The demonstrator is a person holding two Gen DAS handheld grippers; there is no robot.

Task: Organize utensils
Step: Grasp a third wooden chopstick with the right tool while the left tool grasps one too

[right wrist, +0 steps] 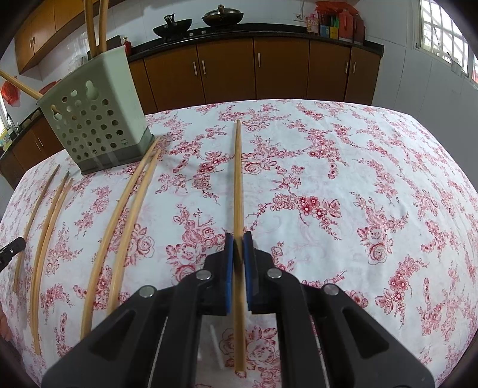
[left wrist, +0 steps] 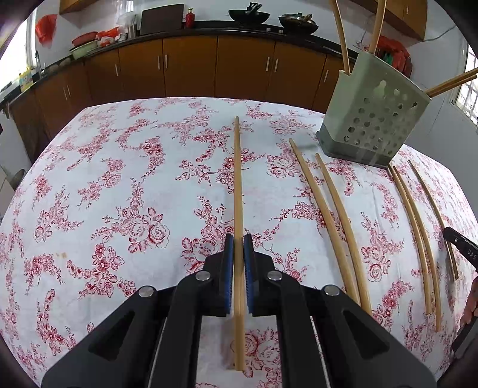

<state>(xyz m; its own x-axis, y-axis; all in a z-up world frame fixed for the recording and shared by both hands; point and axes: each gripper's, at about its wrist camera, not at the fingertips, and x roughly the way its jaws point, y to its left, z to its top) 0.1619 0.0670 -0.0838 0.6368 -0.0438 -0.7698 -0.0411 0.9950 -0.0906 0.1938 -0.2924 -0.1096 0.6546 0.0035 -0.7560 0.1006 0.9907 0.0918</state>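
Note:
My left gripper [left wrist: 238,241] is shut on a bamboo chopstick [left wrist: 237,179] that points ahead over the floral tablecloth. My right gripper [right wrist: 238,240] is likewise shut on a chopstick [right wrist: 237,179]. The green perforated utensil holder [left wrist: 373,119] [right wrist: 95,119] stands at the far side of the table with several chopsticks [left wrist: 340,35] [right wrist: 89,27] upright in it. Two loose pairs [left wrist: 328,223] [left wrist: 418,238] lie on the cloth between the grippers, also visible in the right wrist view as pairs [right wrist: 128,209] [right wrist: 50,223]. Each view shows the other gripper's finger [left wrist: 460,244] [right wrist: 12,249] at its edge beside one more chopstick.
The table [left wrist: 104,179] carries a white cloth with red flowers. Behind it runs a brown cabinet counter [right wrist: 269,68] with woks [left wrist: 249,15] and bottles. A person's hand [left wrist: 470,301] shows at the right edge. A window [right wrist: 442,32] is at the right.

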